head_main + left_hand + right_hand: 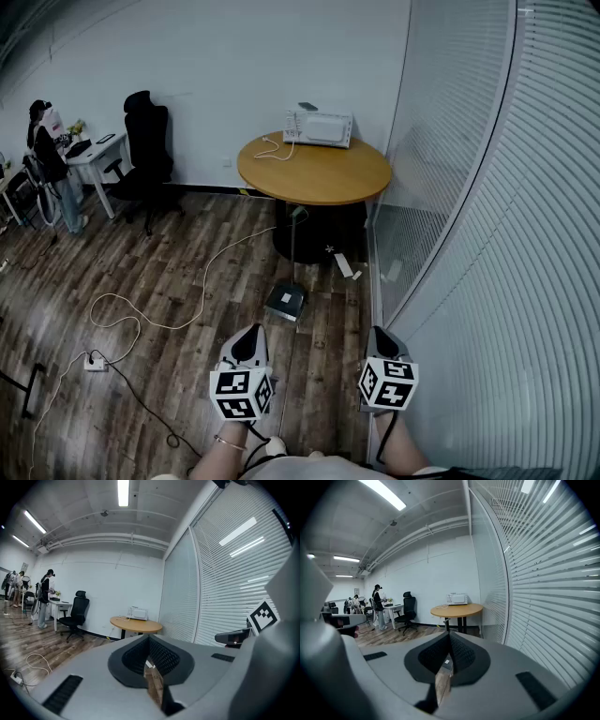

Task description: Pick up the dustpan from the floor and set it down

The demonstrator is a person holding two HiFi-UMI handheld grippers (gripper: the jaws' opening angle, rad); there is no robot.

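Note:
The dustpan (286, 302) is dark grey with a white label. It rests on the wooden floor in the head view, its thin handle (293, 246) standing upright in front of the round table. My left gripper (247, 343) hovers just short of the pan on its left, jaws shut and holding nothing. My right gripper (382, 341) hangs to the pan's right near the glass wall, jaws also together and empty. In the left gripper view the left gripper (149, 639) has its tips meeting. In the right gripper view the right gripper (449, 634) is the same, with the handle (446, 623) beyond it.
A round wooden table (314, 171) carries a white appliance (319, 127). A white cable (169, 309) and a power strip (95, 363) lie on the floor at left. A slip of paper (344, 265) lies near the table base. A blinds-covered glass wall (487, 234) runs along the right. Far left are a black chair (148, 150) and a person (52, 164).

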